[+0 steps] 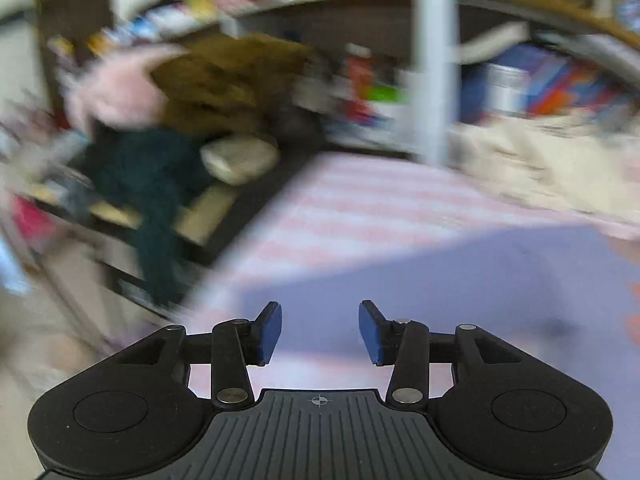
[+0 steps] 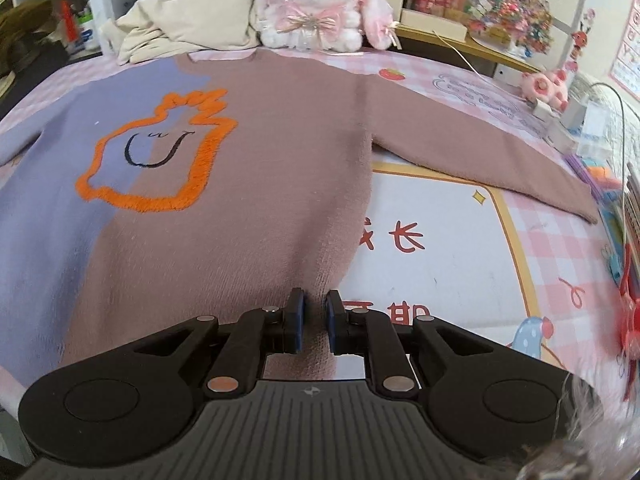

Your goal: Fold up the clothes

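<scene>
Right wrist view – sweater (image 2: 248,168) spread flat, half lilac, half mauve.

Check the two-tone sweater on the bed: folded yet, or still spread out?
Spread out. In the right wrist view the sweater lies flat, front up with its orange outline showing, one sleeve stretched straight sideways across the pink checked bedcover.

Black gripper (image 1: 320,332), blue pads (image 1: 270,334), silver screws.

Left wrist view is smeared: shelves (image 1: 340,80) and piled clothes (image 1: 168,128) are just blur. The sweater (image 2: 240,200) runs off the right view's left edge.
</scene>
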{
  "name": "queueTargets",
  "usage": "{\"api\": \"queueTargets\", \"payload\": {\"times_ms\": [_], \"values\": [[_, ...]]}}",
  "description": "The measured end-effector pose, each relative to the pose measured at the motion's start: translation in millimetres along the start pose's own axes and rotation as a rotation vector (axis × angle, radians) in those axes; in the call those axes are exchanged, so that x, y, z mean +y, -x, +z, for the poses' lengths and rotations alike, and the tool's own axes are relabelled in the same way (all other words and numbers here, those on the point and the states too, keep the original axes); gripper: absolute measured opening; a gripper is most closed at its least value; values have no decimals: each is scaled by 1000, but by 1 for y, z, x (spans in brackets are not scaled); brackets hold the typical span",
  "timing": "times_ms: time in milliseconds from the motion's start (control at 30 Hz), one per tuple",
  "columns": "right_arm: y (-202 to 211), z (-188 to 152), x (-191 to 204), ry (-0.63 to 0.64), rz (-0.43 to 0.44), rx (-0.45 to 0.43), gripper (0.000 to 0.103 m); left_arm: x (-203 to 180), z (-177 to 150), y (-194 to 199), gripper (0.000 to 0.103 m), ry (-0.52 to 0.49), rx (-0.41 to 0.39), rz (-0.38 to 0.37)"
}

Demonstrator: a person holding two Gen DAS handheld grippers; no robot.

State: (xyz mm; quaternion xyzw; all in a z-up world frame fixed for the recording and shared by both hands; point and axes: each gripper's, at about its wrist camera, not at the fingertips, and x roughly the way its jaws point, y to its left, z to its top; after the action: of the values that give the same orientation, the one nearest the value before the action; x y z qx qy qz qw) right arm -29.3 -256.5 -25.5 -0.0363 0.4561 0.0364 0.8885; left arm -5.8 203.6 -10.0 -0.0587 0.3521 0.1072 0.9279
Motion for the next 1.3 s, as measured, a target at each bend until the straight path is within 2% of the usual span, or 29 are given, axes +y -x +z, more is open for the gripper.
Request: {"api": "queueTargets", "payload": {"times_ms": [100, 133, 200, 333, 433, 533, 567, 633, 733, 900, 1067, 1100, 1133, 1300], "values": [[2, -6, -9, -115, -2, -4, 18, -19, -27, 13, 43, 26, 78, -277], [4, -9, -13, -169, 1, -6, 19, -25, -36, 12, 43, 54, 108, -347], [7, -16, -21, -275, 8, -8, 21, -37, -47, 8, 43, 68, 162, -383], [17, -27, -12, -259, 2, 7, 25, -59, -60, 3, 43, 5, 220, -377], [24, -38, -3, -232, -13, 15, 25, -65, -66, 5, 41, -22, 210, -370], [26, -47, -1, -243, -15, 5, 19, -64, -64, 5, 36, 1, 222, -358], [25, -49, 1, -236, -13, -1, 18, -65, -64, 5, 26, -2, 223, -345], [21, -44, 0, -217, -5, -7, 13, -69, -63, 4, 14, -14, 222, -315], [11, -34, -2, -189, -8, -20, 12, -70, -60, -1, 8, 3, 218, -289], [-2, -20, -6, -204, -15, -16, 12, -77, -50, -11, 8, -24, 218, -273], [7, -33, 1, -171, 4, -12, 13, -73, -52, -7, 10, -58, 209, -278], [9, -35, 2, -167, 9, -11, 14, -70, -53, -5, 10, -56, 208, -284], [10, -35, 0, -177, 9, -6, 20, -67, -54, -2, 11, -47, 210, -293], [14, -43, -7, -223, 22, 5, 24, -62, -64, 14, 25, -30, 224, -312]]}}
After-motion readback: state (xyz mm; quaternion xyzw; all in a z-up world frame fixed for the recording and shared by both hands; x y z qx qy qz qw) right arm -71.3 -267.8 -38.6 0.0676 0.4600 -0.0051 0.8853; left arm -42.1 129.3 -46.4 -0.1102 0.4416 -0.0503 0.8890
